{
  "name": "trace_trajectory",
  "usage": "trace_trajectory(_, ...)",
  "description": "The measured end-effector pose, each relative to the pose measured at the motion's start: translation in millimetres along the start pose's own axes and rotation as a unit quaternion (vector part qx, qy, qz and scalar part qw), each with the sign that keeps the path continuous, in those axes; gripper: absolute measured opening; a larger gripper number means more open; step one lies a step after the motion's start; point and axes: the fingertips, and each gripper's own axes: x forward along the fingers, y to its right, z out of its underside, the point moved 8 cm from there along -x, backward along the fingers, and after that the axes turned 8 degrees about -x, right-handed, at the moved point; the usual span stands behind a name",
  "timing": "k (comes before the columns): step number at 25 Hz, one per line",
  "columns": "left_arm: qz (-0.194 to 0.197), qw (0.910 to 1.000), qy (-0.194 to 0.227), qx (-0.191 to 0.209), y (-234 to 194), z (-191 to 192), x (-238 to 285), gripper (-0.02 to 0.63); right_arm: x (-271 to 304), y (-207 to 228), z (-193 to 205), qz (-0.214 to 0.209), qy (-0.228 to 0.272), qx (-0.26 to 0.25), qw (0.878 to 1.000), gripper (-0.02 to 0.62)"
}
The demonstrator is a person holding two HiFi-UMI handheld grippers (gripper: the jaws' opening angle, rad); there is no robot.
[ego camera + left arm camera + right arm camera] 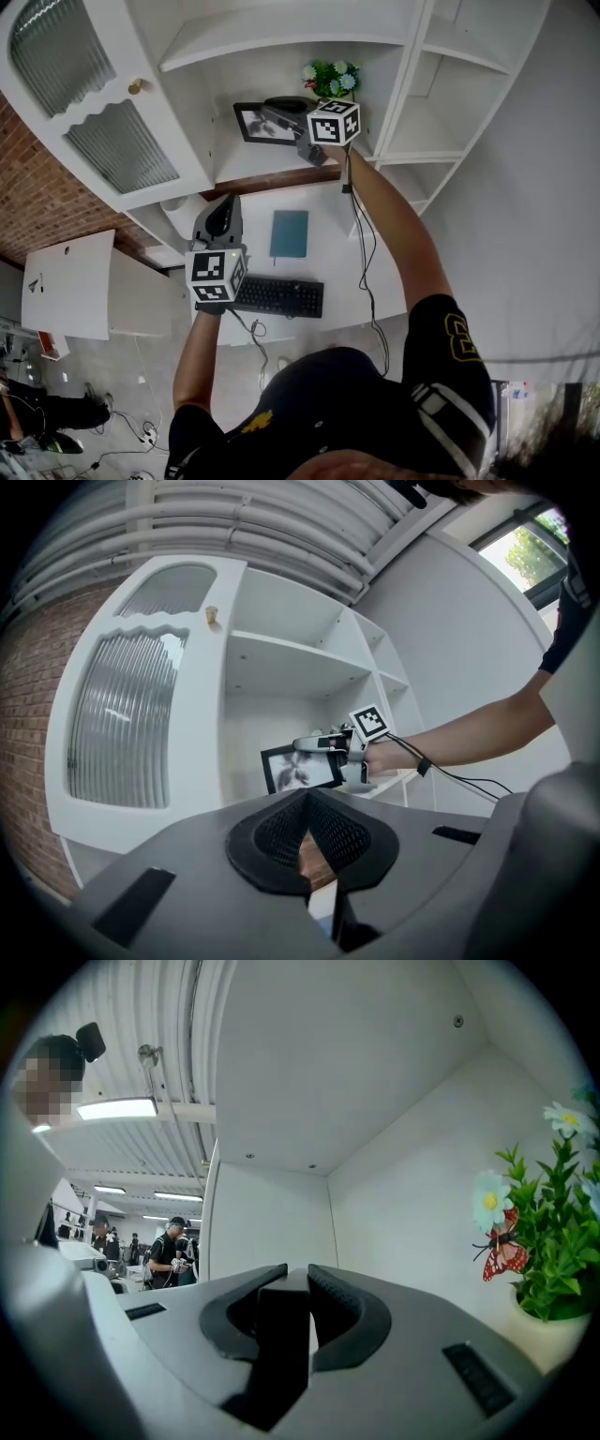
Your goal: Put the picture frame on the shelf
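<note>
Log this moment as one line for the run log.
right gripper: jaws shut on black rectangular picture frame | frame: held inside white shelf, beside potted flowers | left gripper: shut, empty

Ceiling strip lights (117,1108) lit the room brightly and evenly; shadows were soft. Fisheye bending curved every straight edge, and the corners fell black.

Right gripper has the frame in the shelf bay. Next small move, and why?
Probably ease the picture frame down onto the shelf before opening. The right gripper clamps its edge beside the flowers; whether it rests yet is unclear.
</note>
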Motion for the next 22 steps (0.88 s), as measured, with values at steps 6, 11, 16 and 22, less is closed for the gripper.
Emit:
trace_trajectory(6,0.013,0.9999,0.004,-0.003,8.3,-2.1,0.3,0.017,-0.7,0.2,3.0,-0.008,-0.017,-0.007,1.000,0.069)
trace_trajectory(11,0.008,1.0000,0.004,-0.004,3.3,-1.1,-2.9,0.017,1.3,0.2,2.8,-0.007,-0.022,-0.010,1.000,0.069)
trace_trajectory(16,0.010,0.9999,0.008,-0.006,6.3,-1.3,-1.9,0.017,-2.4,1.6,4.6,-0.001,-0.031,-0.012,0.999,0.071)
trace_trajectory(22,0.013,0.9999,0.009,-0.006,9.7,0.3,-2.3,0.017,-7.0,1.6,3.2,0.005,-0.037,-0.025,0.999,0.074)
